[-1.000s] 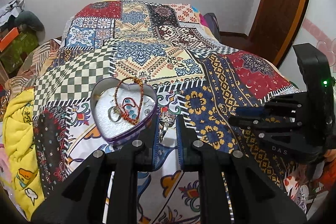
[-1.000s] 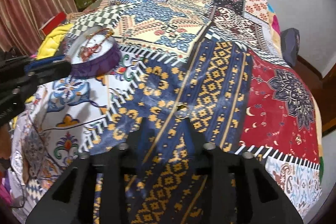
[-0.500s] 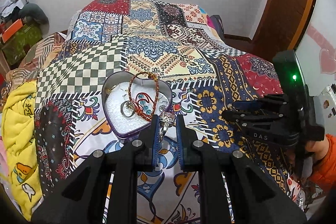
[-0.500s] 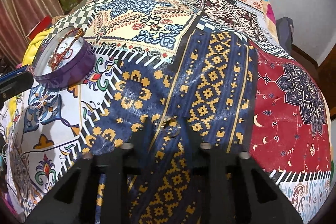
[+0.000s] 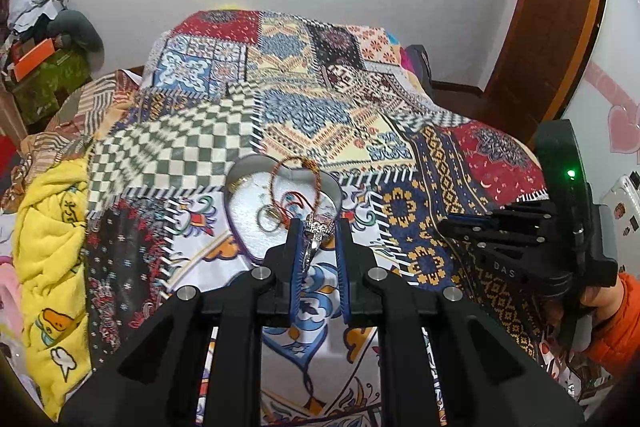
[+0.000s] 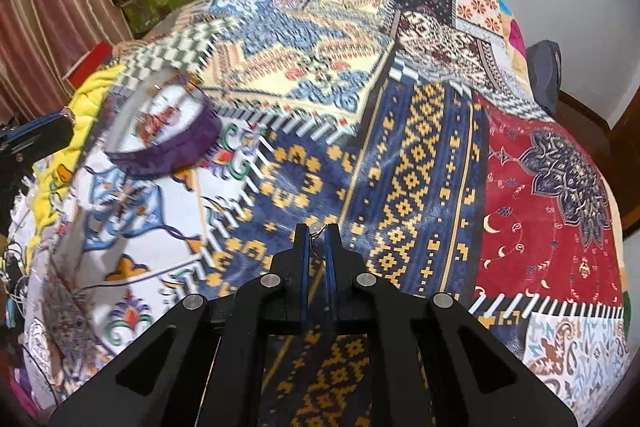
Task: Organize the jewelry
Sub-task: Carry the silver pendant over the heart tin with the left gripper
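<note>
A heart-shaped purple tin [image 5: 240,243] sits on the patchwork bedspread and holds a beaded necklace [image 5: 296,183] and a ring [image 5: 267,219]. My left gripper [image 5: 318,227] is shut on a silver ornate ring [image 5: 318,229] just at the tin's near right rim. My right gripper [image 6: 316,233] is shut on a small ring [image 6: 317,229], lifted over the blue and gold patch. The tin also shows in the right wrist view [image 6: 176,151], far left and blurred. The right gripper shows in the left wrist view [image 5: 460,225] at right.
The patchwork bedspread [image 5: 320,115] covers the bed. A yellow blanket [image 5: 52,247] lies at the left edge. Clutter and boxes [image 5: 44,67] stand beside the bed at left. A wooden door [image 5: 552,27] is at the back right.
My right gripper has closed on the small ring on the blue patch and lifted, swinging left. My left gripper has moved nearer the tin's rim with the silver ring.
</note>
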Available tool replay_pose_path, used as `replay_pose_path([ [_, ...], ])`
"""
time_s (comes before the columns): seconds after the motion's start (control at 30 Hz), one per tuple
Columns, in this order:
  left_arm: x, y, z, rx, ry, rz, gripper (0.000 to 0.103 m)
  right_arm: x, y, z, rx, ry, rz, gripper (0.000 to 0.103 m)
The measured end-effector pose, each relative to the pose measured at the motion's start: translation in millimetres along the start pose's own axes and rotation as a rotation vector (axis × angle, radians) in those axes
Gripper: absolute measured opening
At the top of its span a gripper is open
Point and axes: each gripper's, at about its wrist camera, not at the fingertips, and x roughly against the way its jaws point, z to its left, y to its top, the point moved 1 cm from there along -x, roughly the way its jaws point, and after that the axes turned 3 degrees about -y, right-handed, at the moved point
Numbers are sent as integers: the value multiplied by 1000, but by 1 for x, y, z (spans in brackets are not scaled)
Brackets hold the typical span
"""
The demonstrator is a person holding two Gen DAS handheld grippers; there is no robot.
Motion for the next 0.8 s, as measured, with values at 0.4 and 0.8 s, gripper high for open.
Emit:
replay_pose_path([
  [0.4, 31, 15, 26, 39, 42, -77, 14, 52, 51, 45, 61, 91, -178, 6],
  [0.8, 22, 24, 44, 46, 64, -89, 14, 31, 80, 79, 89, 198, -198, 6],
])
